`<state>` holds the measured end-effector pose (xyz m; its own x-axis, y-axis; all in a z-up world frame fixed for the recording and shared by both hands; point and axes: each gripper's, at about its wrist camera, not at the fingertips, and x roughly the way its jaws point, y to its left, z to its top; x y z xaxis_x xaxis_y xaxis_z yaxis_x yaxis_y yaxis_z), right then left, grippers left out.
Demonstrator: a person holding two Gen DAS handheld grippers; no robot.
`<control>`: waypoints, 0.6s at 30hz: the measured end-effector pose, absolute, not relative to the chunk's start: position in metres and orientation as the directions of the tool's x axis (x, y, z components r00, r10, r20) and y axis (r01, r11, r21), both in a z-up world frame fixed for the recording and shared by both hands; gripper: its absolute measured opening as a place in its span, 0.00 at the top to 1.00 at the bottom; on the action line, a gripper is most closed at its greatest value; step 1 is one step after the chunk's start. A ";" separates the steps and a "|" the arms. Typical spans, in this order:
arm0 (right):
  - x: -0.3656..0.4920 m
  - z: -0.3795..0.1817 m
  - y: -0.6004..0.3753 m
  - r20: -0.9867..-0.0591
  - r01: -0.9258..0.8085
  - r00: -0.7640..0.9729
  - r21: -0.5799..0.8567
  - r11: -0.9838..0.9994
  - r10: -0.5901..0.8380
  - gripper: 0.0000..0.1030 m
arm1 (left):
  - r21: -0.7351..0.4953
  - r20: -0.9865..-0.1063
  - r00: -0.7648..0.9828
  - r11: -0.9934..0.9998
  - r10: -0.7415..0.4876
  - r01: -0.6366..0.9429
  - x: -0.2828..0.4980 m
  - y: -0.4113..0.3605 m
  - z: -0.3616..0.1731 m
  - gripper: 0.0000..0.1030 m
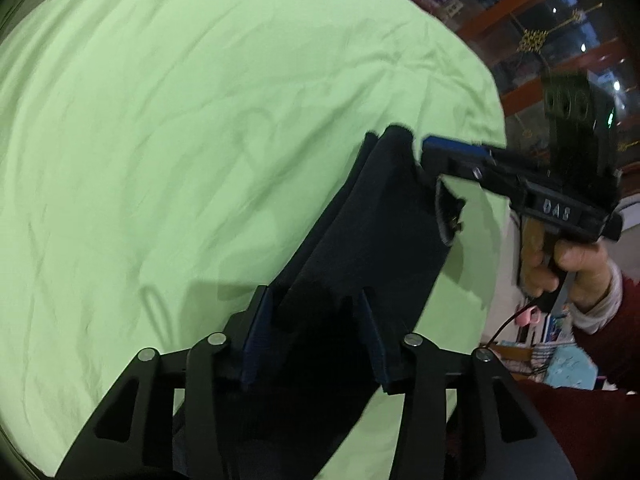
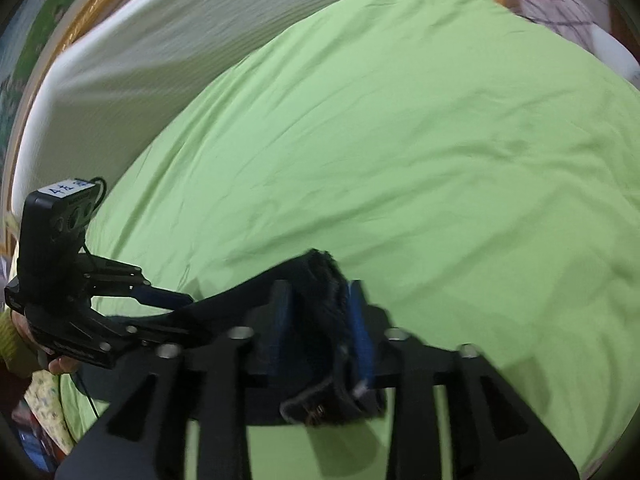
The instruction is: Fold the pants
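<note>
Dark navy pants (image 1: 372, 232) hang stretched between my two grippers above a light green bed sheet (image 1: 180, 140). My left gripper (image 1: 316, 300) is shut on one end of the pants. My right gripper (image 1: 420, 152) shows at the right of the left wrist view, shut on the other end near the waistband. In the right wrist view, my right gripper (image 2: 320, 296) is shut on bunched pants fabric (image 2: 320, 276), and my left gripper (image 2: 176, 300) holds the far end at the left. The lower part of the pants is hidden behind the gripper bodies.
The green sheet (image 2: 420, 140) covers the bed. A pale ribbed blanket (image 2: 140, 48) lies along its far left side. A pillow and checked cloth (image 2: 560, 4) sit at the head. Shelves and clutter (image 1: 560, 352) stand beyond the bed's right edge.
</note>
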<state>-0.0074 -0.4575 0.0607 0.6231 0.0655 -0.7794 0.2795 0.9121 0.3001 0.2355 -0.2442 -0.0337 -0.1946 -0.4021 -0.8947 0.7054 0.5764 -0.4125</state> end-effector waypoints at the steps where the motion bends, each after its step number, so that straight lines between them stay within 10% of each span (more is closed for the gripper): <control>1: -0.016 0.061 -0.460 -0.769 0.295 0.636 0.324 0.899 0.069 0.57 | -0.426 -0.888 -0.200 0.580 -0.414 0.694 0.237 -0.243 -0.031 0.50; 16: -0.066 0.002 -0.442 -0.669 0.407 0.715 0.634 0.658 0.203 0.57 | -0.479 -0.872 -0.279 0.582 -0.403 0.657 0.241 -0.280 -0.040 0.40; 18: -0.061 -0.003 -0.444 -0.687 0.430 0.702 0.618 0.658 0.188 0.89 | -0.480 -0.873 -0.291 0.582 -0.391 0.656 0.242 -0.289 -0.045 0.39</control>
<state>-0.0611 -0.4445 -0.0032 0.7018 0.1875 -0.6873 0.4297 0.6581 0.6183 0.2418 -0.2893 -0.0448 -0.2910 -0.3913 -0.8730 0.6564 0.5822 -0.4798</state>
